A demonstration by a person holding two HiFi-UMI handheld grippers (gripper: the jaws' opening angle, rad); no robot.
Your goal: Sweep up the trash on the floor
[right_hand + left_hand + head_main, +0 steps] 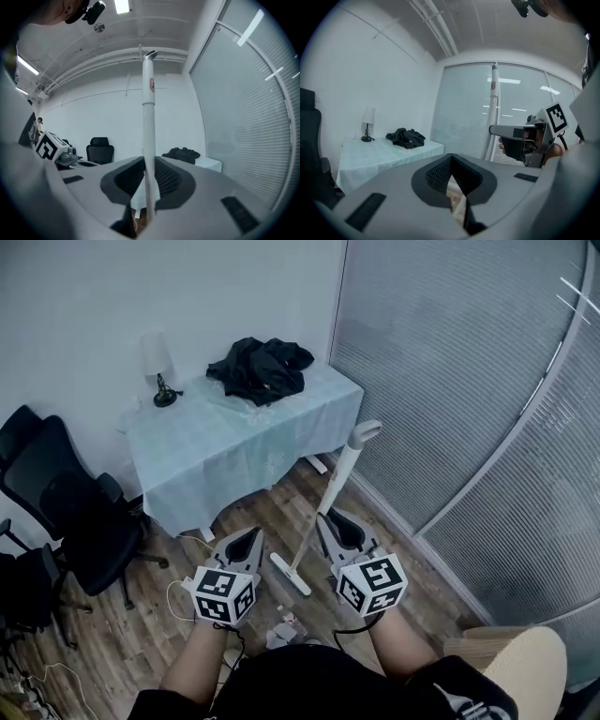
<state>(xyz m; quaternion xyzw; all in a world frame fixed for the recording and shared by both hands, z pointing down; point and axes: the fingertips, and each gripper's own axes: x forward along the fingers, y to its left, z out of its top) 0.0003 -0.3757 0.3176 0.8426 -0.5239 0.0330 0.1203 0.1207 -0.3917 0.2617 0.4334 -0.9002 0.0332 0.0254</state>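
A white broom with a long handle (pixel 335 486) stands tilted on the wood floor, its flat head (pixel 291 575) down between my two grippers. My right gripper (pixel 325 518) is shut on the handle (pixel 148 108), which rises straight up between its jaws (pixel 146 161). My left gripper (pixel 250 533) hovers to the left of the broom, shut with nothing held (pixel 450 157). Scraps of crumpled paper trash (pixel 284 629) lie on the floor just in front of my body, below the broom head. The broom pole (pixel 493 101) and the right gripper (pixel 497 130) also show in the left gripper view.
A table with a pale blue cloth (pixel 234 451) stands ahead, bearing a small lamp (pixel 159 371) and a heap of black clothing (pixel 262 367). Black office chairs (pixel 70 512) crowd the left. A glass wall with blinds (pixel 469 399) runs along the right. A white cable (pixel 178 592) lies on the floor.
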